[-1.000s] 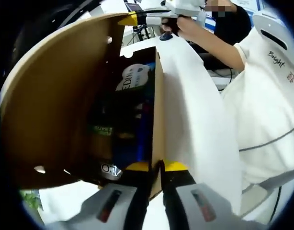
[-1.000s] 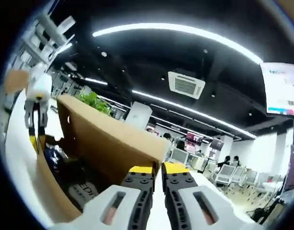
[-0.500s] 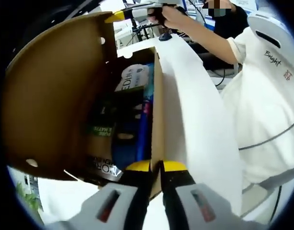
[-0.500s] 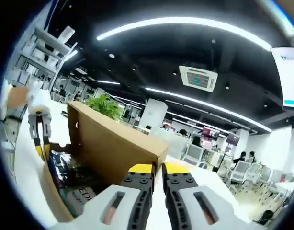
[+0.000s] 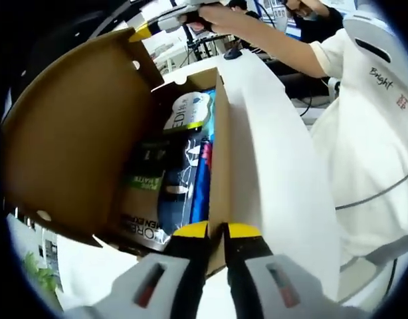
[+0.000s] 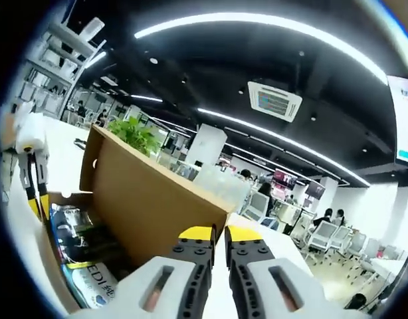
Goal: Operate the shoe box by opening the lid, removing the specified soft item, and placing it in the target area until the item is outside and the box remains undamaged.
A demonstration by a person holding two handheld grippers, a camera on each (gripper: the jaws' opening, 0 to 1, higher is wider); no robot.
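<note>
Left claw (image 5: 216,230) clamped on the shoe box (image 5: 220,166) front wall. Behind that wall, soft packets (image 5: 174,176) lying inside: probably light, limp, slippery; best pinched at an edge. Farther off, right claw (image 6: 218,233) clamped on the raised lid (image 6: 151,199).

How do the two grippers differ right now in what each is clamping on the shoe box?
The left gripper is shut on the box's front wall, low beside the packed items. The right gripper is shut on the raised lid at its free corner, holding it up. The left steadies the box; the right opens it. Both have yellow-tipped jaws closed on brown cardboard.
</note>
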